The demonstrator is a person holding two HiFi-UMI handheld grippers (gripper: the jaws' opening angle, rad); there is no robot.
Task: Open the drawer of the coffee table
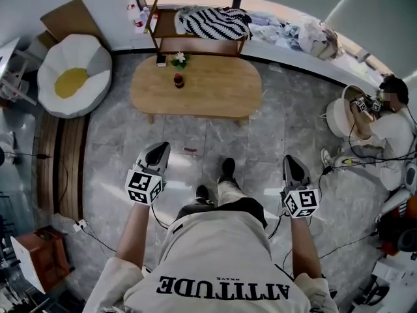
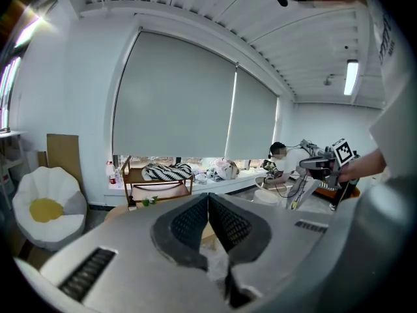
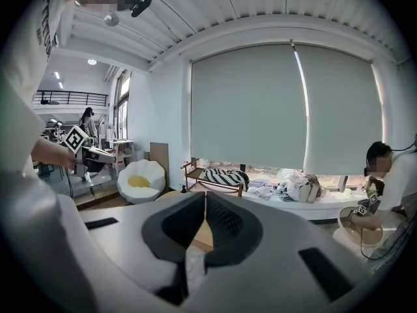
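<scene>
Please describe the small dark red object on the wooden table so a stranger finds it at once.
Start at the oval wooden coffee table on the grey floor. On its left half stands a small dark red container. Unlike the white-flowered plant and the flat dark object at the far edge, it stands alone, nearer the middle.

The grey right tongs [image 3: 202, 197] filled the lower frame, their jaws closed tip to tip with nothing between them. Beyond the tips stood a low wooden rack [image 3: 217, 186] draped with a black-and-white striped cloth [image 3: 225, 176]. Left of the rack sat a white, yellow-centred beanbag seat [image 3: 139, 181], and further left the left tongs [image 3: 107, 155]. Right of the rack lay a heap of clothes [image 3: 296, 188], then a seated person [image 3: 391, 188]. In front of the rack showed a sliver of pale wooden worktop [image 3: 201, 235].
</scene>
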